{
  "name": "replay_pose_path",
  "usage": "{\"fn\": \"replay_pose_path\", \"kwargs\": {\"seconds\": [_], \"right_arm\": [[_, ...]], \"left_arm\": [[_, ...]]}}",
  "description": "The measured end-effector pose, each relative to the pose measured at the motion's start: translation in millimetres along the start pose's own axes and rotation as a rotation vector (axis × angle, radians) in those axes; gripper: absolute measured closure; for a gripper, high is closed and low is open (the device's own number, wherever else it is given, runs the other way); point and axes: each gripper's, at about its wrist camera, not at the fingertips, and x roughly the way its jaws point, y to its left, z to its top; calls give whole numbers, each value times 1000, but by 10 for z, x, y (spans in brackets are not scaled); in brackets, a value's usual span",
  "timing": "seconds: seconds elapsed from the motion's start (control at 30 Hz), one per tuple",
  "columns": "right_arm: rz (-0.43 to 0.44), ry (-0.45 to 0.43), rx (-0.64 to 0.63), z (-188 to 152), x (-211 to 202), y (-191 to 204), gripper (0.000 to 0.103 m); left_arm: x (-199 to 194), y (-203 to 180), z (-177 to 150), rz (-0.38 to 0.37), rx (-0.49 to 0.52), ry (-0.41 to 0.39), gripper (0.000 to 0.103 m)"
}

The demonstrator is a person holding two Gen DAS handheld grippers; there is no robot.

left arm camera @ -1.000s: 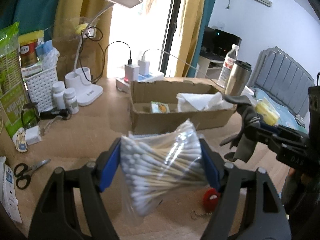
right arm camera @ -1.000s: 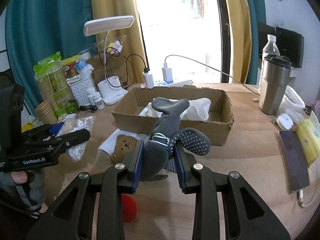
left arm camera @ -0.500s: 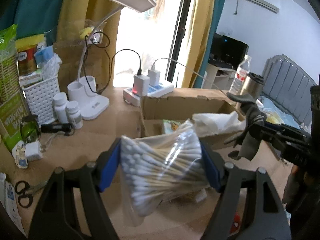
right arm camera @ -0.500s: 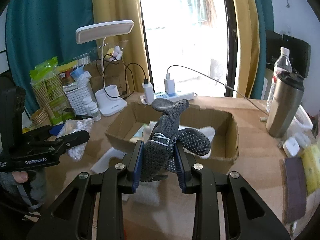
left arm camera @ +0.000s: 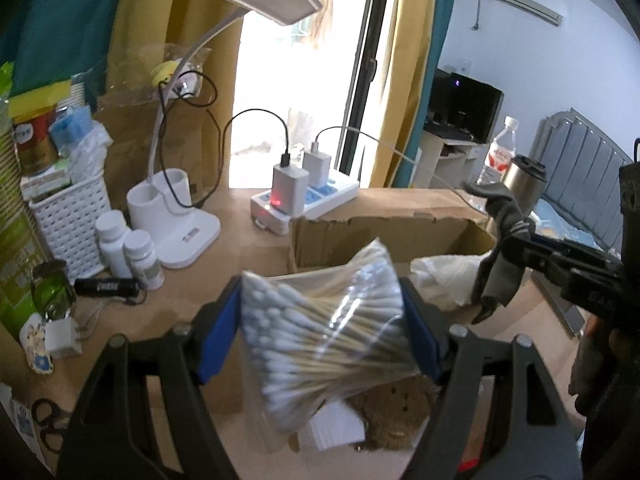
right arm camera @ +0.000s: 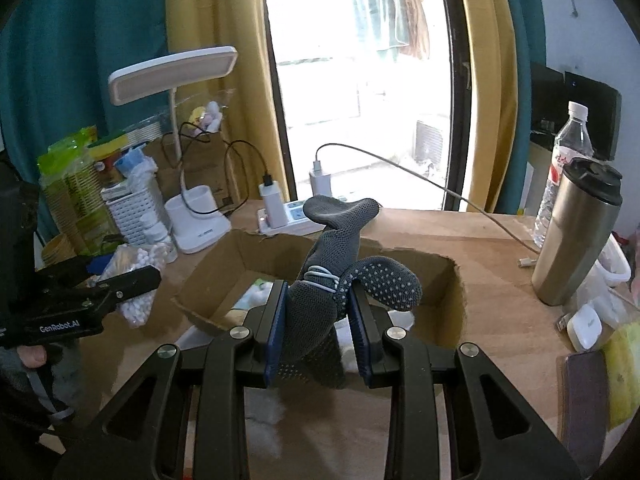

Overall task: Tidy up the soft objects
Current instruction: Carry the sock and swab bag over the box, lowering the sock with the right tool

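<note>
My left gripper [left arm camera: 320, 328] is shut on a clear bag of cotton swabs [left arm camera: 324, 336], held above the table just left of the open cardboard box [left arm camera: 376, 232]; it shows in the right wrist view [right arm camera: 124, 280] too. My right gripper [right arm camera: 318, 320] is shut on a grey sock [right arm camera: 328, 276] with white grip dots, held over the box [right arm camera: 440, 280]; the sock also shows in the left wrist view [left arm camera: 500, 240]. White cloth [left arm camera: 444, 280] lies in the box. A brown plush [left arm camera: 396, 412] lies on the table below the swabs.
A white desk lamp [left arm camera: 172, 216], two pill bottles [left arm camera: 132, 252], a white basket [left arm camera: 68, 220] and a power strip [left arm camera: 304, 200] stand behind the box. A steel tumbler [right arm camera: 576, 236] and water bottle [right arm camera: 564, 168] stand right. Scissors [left arm camera: 48, 428] lie at left.
Both grippers have moved forward and up toward the box, each keeping its hold. The sock is now over the box opening and the swab bag is near the box's left end.
</note>
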Motion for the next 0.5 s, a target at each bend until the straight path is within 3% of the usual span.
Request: {"fn": "replay_pose_path", "kwargs": {"seconds": [0.5], "right_arm": [[-84,47,35,-27,293,-511,71]], "left_arm": [[416,-119,209,7,37,11,28]]}}
